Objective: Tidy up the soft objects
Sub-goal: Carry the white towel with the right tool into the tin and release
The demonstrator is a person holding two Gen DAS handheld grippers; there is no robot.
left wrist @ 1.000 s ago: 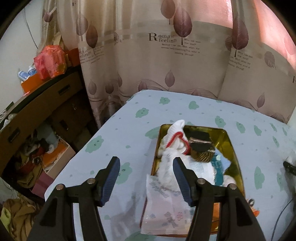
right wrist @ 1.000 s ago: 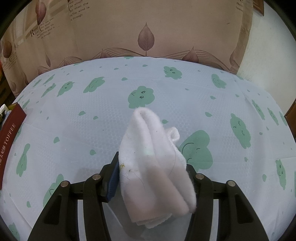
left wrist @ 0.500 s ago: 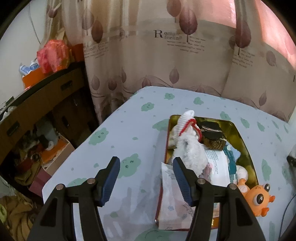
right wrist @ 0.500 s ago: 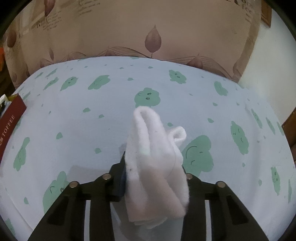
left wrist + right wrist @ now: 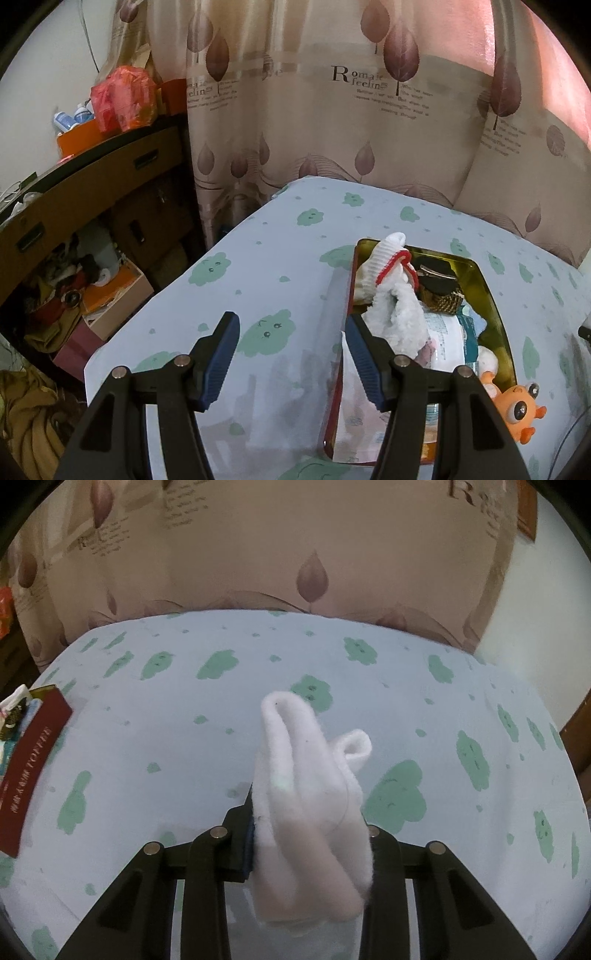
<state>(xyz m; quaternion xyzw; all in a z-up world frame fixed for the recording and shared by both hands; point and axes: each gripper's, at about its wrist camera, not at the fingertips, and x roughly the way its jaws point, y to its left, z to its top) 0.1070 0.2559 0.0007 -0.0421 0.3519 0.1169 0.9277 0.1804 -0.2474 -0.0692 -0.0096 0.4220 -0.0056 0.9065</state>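
My right gripper [image 5: 308,843] is shut on a folded white fleece cloth [image 5: 303,786] and holds it above the tablecloth; the cloth hides the fingertips. My left gripper [image 5: 291,356] is open and empty, just left of a gold tin tray [image 5: 496,325] with a red outer wall. The tray holds a white fluffy item with red trim [image 5: 391,291], a dark patterned pouch [image 5: 439,291], tissue packs [image 5: 443,343] and other soft things. An orange toy [image 5: 517,410] sits at the tray's near right corner. The tray's red side [image 5: 31,771] shows at the far left of the right wrist view.
The table carries a pale blue cloth with green shapes [image 5: 280,280]. A leaf-print curtain [image 5: 369,110] hangs behind it. To the left, off the table edge, stand a wooden cabinet [image 5: 92,177] and cluttered boxes [image 5: 110,295] on the floor.
The left gripper has moved left and back, so the tray now lies to its right and the orange toy has come into view. The right gripper has closed tighter on the white cloth.
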